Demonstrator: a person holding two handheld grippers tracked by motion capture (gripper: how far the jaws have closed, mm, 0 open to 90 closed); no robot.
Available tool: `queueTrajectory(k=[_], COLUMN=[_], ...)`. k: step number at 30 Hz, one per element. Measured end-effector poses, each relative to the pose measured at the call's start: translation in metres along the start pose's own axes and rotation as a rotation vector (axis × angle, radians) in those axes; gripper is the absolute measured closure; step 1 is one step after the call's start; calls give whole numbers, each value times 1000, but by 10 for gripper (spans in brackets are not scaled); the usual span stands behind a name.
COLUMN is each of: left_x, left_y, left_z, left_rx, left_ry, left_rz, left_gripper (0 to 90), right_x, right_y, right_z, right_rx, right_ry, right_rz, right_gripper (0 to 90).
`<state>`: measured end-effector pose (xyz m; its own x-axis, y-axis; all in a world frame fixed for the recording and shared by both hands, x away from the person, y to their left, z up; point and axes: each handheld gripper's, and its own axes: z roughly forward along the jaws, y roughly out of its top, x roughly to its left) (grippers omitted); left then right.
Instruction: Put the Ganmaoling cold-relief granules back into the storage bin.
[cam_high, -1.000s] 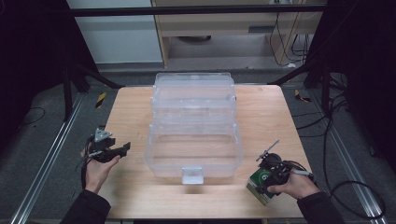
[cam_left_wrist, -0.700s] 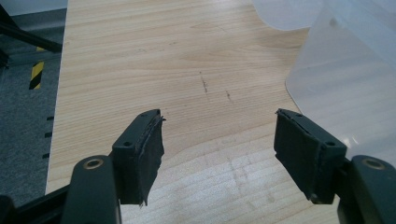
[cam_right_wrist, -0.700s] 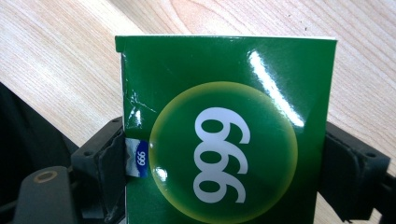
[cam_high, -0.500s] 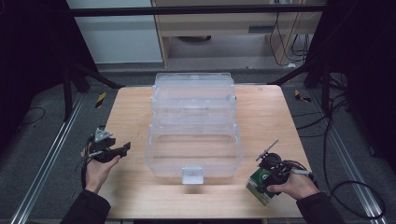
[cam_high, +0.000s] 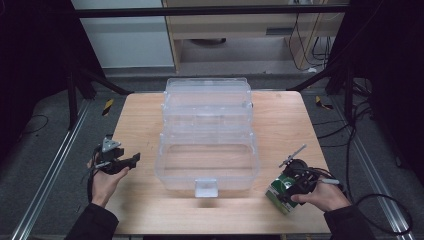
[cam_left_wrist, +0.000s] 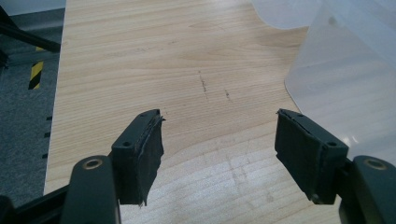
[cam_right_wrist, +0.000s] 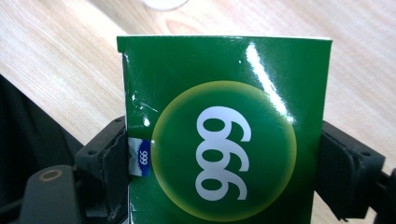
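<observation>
Right gripper (cam_high: 286, 192) sat at the lower right of the high view, jaws clamped across a green box (cam_right_wrist: 224, 130) printed with 999; in the right gripper view both pads pressed its two side faces, so that counted as a firm pinch. The box was down at the table (cam_high: 140, 115) near the front right corner, touching or just above the wood (couldn't tell which).

Left gripper (cam_high: 131, 161) was at the lower left of the high view, jaws spread wide with nothing between them; its own view showed just bare wood between the pads and a clear wall of the bin at the right edge of frame.

Clear plastic bin (cam_high: 207, 135) stood mid-table, lid swung open toward the top of the frame, front compartment empty, latch tab (cam_high: 205, 187) facing the bottom edge.

Progress, my read: pickup was done, placement wasn't. Nothing was in the bin yet. Left to do: lift the box, carry it up-left over the front wall, lower and release.

Clearances:
- Near rim of the bin stood between box and compartment, so the box would need height before moving in.
- Box was near the table's right and bottom edges; little margin there if it slipped.
- Wood between box and bin was clear, as was the strip left of the bin.
- Left gripper was well apart from that path.
</observation>
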<state>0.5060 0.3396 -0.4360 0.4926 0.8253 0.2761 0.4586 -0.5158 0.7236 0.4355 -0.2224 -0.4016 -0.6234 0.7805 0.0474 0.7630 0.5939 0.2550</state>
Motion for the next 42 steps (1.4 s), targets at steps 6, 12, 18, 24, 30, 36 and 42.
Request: queueTrajectory(k=[6,12,18,24,30,36,42], left_x=[-1,-2,-2,-2,-2,-3,-3], left_y=[0,0,0,0,0,0,0], left_z=[2,2,3,4,5,5,5], left_rx=[3,9,11,16,17,20,20], left_ry=[-6,-10,-14,-18,-20,-24,-24], left_rz=[-1,0,8,6,13,10,4], left_gripper=[313,313,313,312,312,311,312], right_x=[-3,-7,-9,-9,-11,-12,-12], right_y=[3,7,14,22,33,48,61], right_z=[-14,-29,-42,-52,-66,-76,-83], right_rx=[-39,-69,-84,-93,-101,-105,-114], right_ry=[-12,-30,-38,-31,-40,-44,-28], right_rz=[-5,-14,-46,-68,-108,-133,-171], right_gripper=[171,171,170,171,171,171,171])
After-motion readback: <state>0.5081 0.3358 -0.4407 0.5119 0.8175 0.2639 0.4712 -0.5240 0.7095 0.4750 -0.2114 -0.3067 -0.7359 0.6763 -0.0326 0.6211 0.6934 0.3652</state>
